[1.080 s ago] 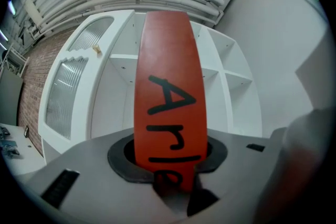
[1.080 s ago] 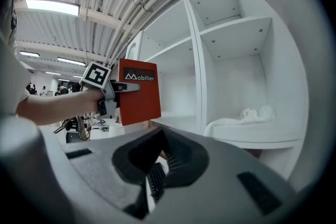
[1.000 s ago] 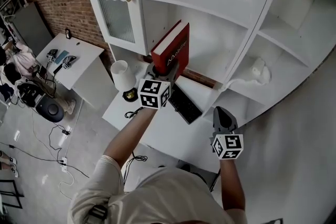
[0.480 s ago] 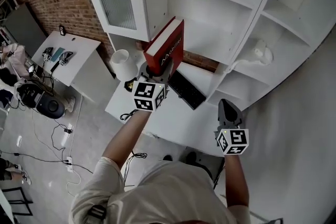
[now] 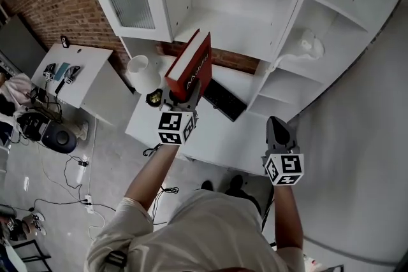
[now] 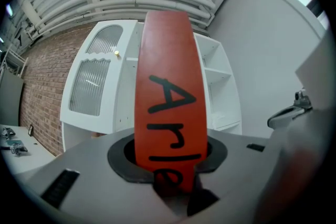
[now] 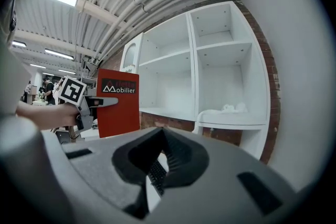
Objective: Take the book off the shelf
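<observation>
The red book [image 5: 190, 67] stands upright in the air in front of the white shelf unit [image 5: 236, 16], over the back of the desk [image 5: 210, 137]. My left gripper [image 5: 182, 95] is shut on its lower end. In the left gripper view the spine [image 6: 168, 113] rises straight out of the left gripper [image 6: 170, 176], with both jaws pressed against it. The right gripper view shows the book's cover [image 7: 117, 105] and the left gripper [image 7: 97, 102] at the left. My right gripper [image 5: 275, 127] hangs lower right, jaws together and empty; the right gripper [image 7: 157, 176] faces the shelves.
A black keyboard [image 5: 222, 99] lies on the desk under the book. A white lamp [image 5: 141, 73] stands at the desk's left end. A small white figure [image 5: 310, 44] sits on a right-hand shelf. A side table [image 5: 70, 73] with gear and cables is at the left.
The left gripper has drawn the book out and away from the shelf compartment, toward the left over the desk. The right gripper has hardly moved.
</observation>
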`<move>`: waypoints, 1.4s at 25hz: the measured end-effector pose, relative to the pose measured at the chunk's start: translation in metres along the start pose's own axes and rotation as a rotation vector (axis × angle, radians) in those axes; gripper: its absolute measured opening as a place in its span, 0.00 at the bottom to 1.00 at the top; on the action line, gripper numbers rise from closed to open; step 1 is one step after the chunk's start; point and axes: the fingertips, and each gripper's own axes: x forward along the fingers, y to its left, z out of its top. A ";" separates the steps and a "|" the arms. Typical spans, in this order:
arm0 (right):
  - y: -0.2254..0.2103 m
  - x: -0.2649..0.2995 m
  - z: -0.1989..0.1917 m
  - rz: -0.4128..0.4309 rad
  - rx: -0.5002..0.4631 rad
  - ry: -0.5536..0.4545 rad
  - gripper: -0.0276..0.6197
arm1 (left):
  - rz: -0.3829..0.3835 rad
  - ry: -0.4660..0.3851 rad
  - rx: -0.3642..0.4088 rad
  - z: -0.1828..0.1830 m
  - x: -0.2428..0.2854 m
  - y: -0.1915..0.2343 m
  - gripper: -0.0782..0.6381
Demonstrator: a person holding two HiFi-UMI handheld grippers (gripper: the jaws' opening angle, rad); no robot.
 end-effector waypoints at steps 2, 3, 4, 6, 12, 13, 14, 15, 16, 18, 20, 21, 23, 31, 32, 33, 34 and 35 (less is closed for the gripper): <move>-0.002 -0.004 -0.004 -0.006 0.004 0.004 0.05 | 0.000 0.015 -0.010 -0.009 -0.005 -0.004 0.32; -0.003 -0.005 -0.005 -0.006 0.004 0.006 0.05 | 0.002 0.021 -0.014 -0.013 -0.007 -0.005 0.32; -0.003 -0.006 -0.007 -0.004 0.004 0.008 0.05 | 0.008 0.026 -0.017 -0.017 -0.010 -0.006 0.32; -0.004 -0.006 -0.009 0.004 0.004 0.010 0.05 | 0.028 0.034 -0.015 -0.023 -0.017 -0.006 0.32; -0.010 -0.002 -0.011 0.042 0.008 -0.004 0.05 | 0.092 0.061 -0.026 -0.040 -0.036 -0.014 0.32; -0.011 -0.001 -0.012 0.053 0.009 -0.003 0.05 | 0.101 0.065 -0.032 -0.042 -0.040 -0.015 0.32; -0.011 -0.002 -0.012 0.065 0.008 -0.003 0.05 | 0.109 0.066 -0.038 -0.043 -0.043 -0.017 0.32; -0.011 -0.002 -0.012 0.078 0.005 -0.005 0.05 | 0.116 0.065 -0.041 -0.043 -0.047 -0.019 0.32; -0.012 -0.003 -0.012 0.089 0.000 -0.007 0.05 | 0.122 0.064 -0.042 -0.043 -0.050 -0.021 0.32; -0.016 -0.004 -0.014 0.102 -0.004 -0.010 0.05 | 0.136 0.067 -0.045 -0.046 -0.057 -0.026 0.32; -0.022 -0.006 -0.017 0.108 0.004 -0.009 0.05 | 0.151 0.077 -0.048 -0.049 -0.065 -0.030 0.32; -0.025 -0.006 -0.017 0.111 0.008 -0.012 0.05 | 0.158 0.081 -0.049 -0.051 -0.068 -0.033 0.32; -0.027 -0.009 -0.015 0.123 0.008 -0.021 0.05 | 0.171 0.085 -0.050 -0.051 -0.074 -0.036 0.32; -0.032 -0.013 -0.011 0.145 -0.015 -0.030 0.05 | 0.190 0.094 -0.054 -0.049 -0.084 -0.046 0.32; -0.031 -0.013 -0.009 0.147 -0.019 -0.032 0.05 | 0.190 0.091 -0.051 -0.047 -0.084 -0.047 0.32; -0.031 -0.014 -0.008 0.149 -0.023 -0.037 0.05 | 0.190 0.089 -0.050 -0.046 -0.084 -0.049 0.32; -0.031 -0.014 -0.007 0.150 -0.025 -0.041 0.05 | 0.189 0.088 -0.050 -0.046 -0.084 -0.051 0.32; -0.031 -0.016 -0.006 0.149 -0.026 -0.045 0.05 | 0.189 0.089 -0.051 -0.046 -0.085 -0.052 0.32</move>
